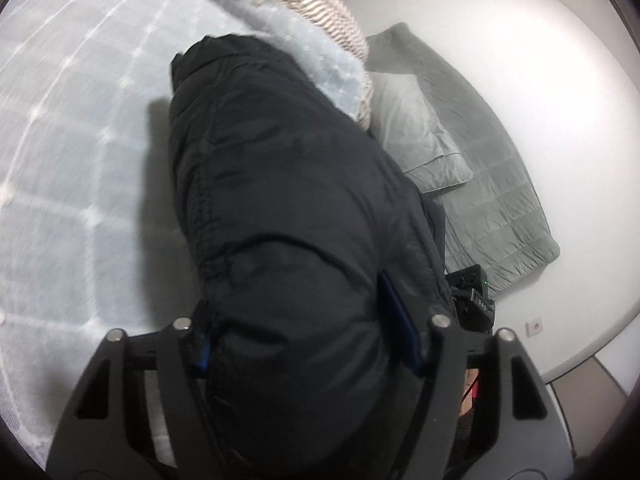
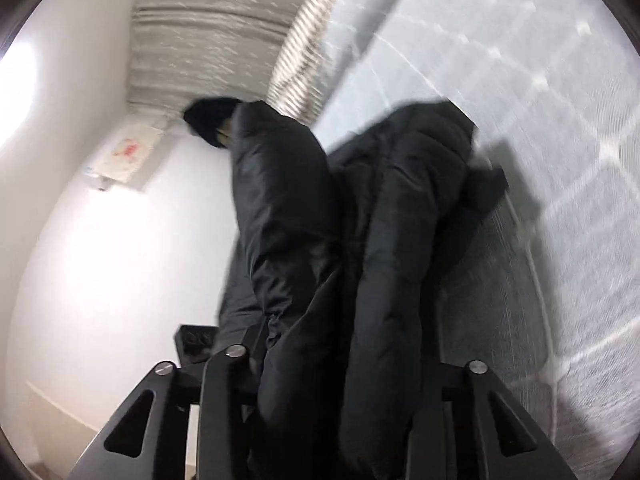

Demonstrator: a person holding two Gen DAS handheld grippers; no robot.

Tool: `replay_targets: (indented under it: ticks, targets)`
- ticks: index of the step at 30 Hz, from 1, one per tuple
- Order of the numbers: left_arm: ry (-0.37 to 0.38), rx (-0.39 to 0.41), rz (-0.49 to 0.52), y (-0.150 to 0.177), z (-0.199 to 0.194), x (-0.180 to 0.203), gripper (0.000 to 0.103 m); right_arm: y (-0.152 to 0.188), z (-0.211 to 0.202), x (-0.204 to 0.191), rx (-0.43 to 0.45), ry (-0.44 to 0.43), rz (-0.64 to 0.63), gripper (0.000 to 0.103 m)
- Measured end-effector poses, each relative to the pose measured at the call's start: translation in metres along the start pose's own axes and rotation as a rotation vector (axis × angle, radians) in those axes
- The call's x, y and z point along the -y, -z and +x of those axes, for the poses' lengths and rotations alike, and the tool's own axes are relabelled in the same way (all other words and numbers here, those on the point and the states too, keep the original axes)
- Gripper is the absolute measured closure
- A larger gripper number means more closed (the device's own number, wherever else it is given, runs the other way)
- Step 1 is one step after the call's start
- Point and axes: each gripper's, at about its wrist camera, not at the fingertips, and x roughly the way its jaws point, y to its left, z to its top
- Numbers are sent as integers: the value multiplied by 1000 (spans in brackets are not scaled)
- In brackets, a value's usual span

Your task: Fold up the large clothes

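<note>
Left tongs (image 1: 304, 344): pinching black puffer jacket (image 1: 280, 200). Right tongs (image 2: 344, 364): pinching the same jacket (image 2: 400, 240), bunched. Jacket: lifted above pale blue bed (image 1: 72, 160), likely for repositioning a fold. Grey quilt (image 1: 492, 200): nearby on floor.

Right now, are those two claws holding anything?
Yes. Both the left gripper and right gripper clamp the black puffy jacket by bunched padded fabric; which part is unclear.
</note>
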Motion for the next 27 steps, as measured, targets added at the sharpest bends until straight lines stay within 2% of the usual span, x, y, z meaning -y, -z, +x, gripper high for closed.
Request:
replay_targets:
  ticks: [4, 10, 16, 18, 20, 21, 22, 24, 27]
  targets:
    - [27, -17, 54, -28, 33, 28, 39, -19, -37, -16, 97, -6, -64, 72]
    - [78, -36, 169, -81, 114, 89, 39, -70, -109, -36, 237, 107, -168, 72]
    - [131, -62, 232, -118, 210, 122, 39, -122, -177, -14, 365, 189, -162, 72]
    - [84, -94, 233, -120, 244, 120, 34, -129, -193, 6, 394, 227, -119, 68]
    - [-24, -152, 218, -117, 279, 105, 31, -132, -209, 44, 413, 302, -13, 61]
    - [-59, -171, 209, -114, 292, 98, 22, -131, -211, 59, 414, 345, 29, 57]
    - [-56, -170, 198, -112, 298, 91, 17, -130, -210, 76, 408, 381, 74, 50]
    - [-41, -172, 177, -111, 300, 87, 16, -122, -208, 104, 404, 356, 141, 42]
    - [-95, -190, 199, -113, 291, 96, 16, -111, -211, 112, 424, 317, 169, 38]
